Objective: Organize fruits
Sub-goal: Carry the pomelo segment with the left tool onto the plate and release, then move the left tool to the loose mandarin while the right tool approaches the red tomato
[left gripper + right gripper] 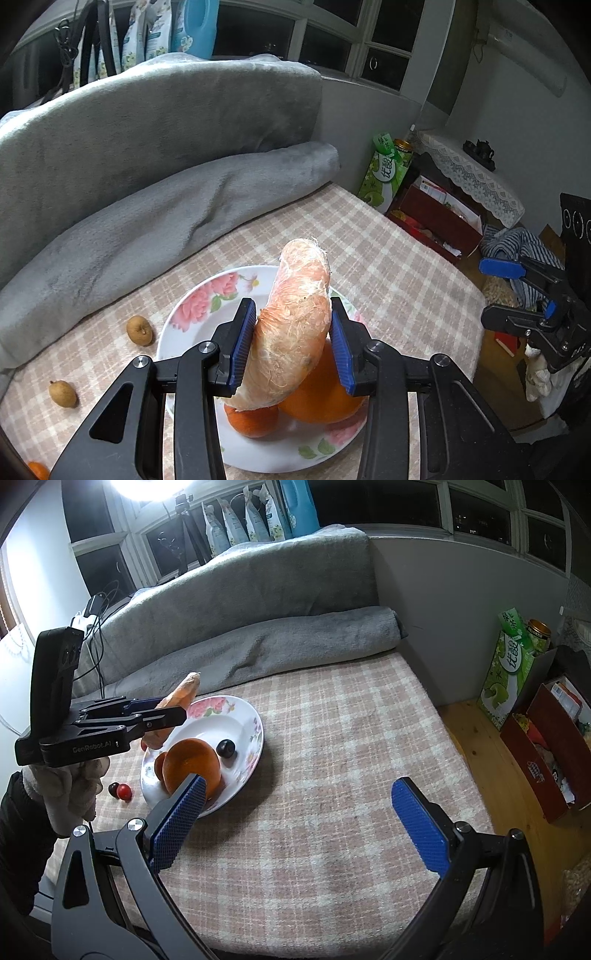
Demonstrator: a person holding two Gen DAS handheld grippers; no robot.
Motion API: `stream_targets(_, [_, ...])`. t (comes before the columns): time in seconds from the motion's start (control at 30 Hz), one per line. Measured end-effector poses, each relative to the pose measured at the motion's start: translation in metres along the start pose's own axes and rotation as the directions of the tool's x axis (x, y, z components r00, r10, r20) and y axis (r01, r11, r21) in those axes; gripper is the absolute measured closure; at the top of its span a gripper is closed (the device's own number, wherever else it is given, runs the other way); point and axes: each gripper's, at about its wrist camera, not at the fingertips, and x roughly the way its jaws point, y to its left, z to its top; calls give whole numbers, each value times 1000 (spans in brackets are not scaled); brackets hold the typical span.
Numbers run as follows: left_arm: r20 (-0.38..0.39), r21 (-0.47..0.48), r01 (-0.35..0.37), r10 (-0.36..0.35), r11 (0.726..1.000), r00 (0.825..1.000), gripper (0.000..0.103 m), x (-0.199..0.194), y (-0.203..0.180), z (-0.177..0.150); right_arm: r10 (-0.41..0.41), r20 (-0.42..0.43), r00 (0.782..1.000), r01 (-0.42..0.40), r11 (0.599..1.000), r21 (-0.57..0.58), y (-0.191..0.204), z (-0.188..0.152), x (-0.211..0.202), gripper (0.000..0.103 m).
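My left gripper (pixel 291 341) is shut on a peeled pomelo wedge (pixel 291 332), pale orange with white pith, and holds it just above a floral plate (pixel 199 302). The plate holds a large orange (pixel 325 395) and a small orange (pixel 255 421). In the right wrist view the left gripper (pixel 162 710) holds the wedge (pixel 181 694) over the plate's (pixel 251 716) left rim; a dark round fruit (pixel 226 748) lies beside the large orange (pixel 192 764). My right gripper (pixel 299 812) is open and empty, low over the checked cloth right of the plate.
Two brown longans (pixel 139 329) (pixel 62 394) and a small orange (pixel 37 470) lie on the cloth left of the plate. Two red cherry-like fruits (pixel 121 791) lie by the plate. A rolled grey blanket (pixel 166 221) bounds the back. Boxes (pixel 509 672) stand on the floor at right.
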Motion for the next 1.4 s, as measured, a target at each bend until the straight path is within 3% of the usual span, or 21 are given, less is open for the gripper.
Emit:
stream_targets(0.37, [31, 4, -4, 4, 1000, 1000, 64, -9, -2, 4, 1, -1, 1000, -1, 1000, -8, 5, 0, 1, 1])
stream_targets(0.47, [36, 5, -5, 5, 1000, 999, 58, -12, -3, 2, 2, 1, 1000, -2, 1000, -12, 8, 0, 0, 1])
stream_targets(0.67, [45, 4, -20, 19, 1000, 999, 58, -20, -3, -3, 8, 0, 1000, -8, 1000, -24, 13, 1, 1, 1])
stream_targets(0.77, [55, -3, -27, 27, 1000, 998, 49, -28, -1, -6, 16, 2, 1000, -16, 999, -33, 18, 1, 0, 1])
stream_targets(0.93, [76, -12, -73, 74, 997, 994, 48, -46, 9, -12, 33, 6, 999, -33, 997, -67, 30, 3, -1, 1])
stream_targets(1.0, [86, -26, -87, 89, 996, 992, 40, -55, 14, -16, 41, 13, 999, -40, 996, -82, 37, 4, -2, 1])
stream_targets(1.4, [129, -140, -220, 238, 965, 963, 38, -116, 58, -49, 133, 22, 991, -126, 972, -197, 87, 13, 3, 1])
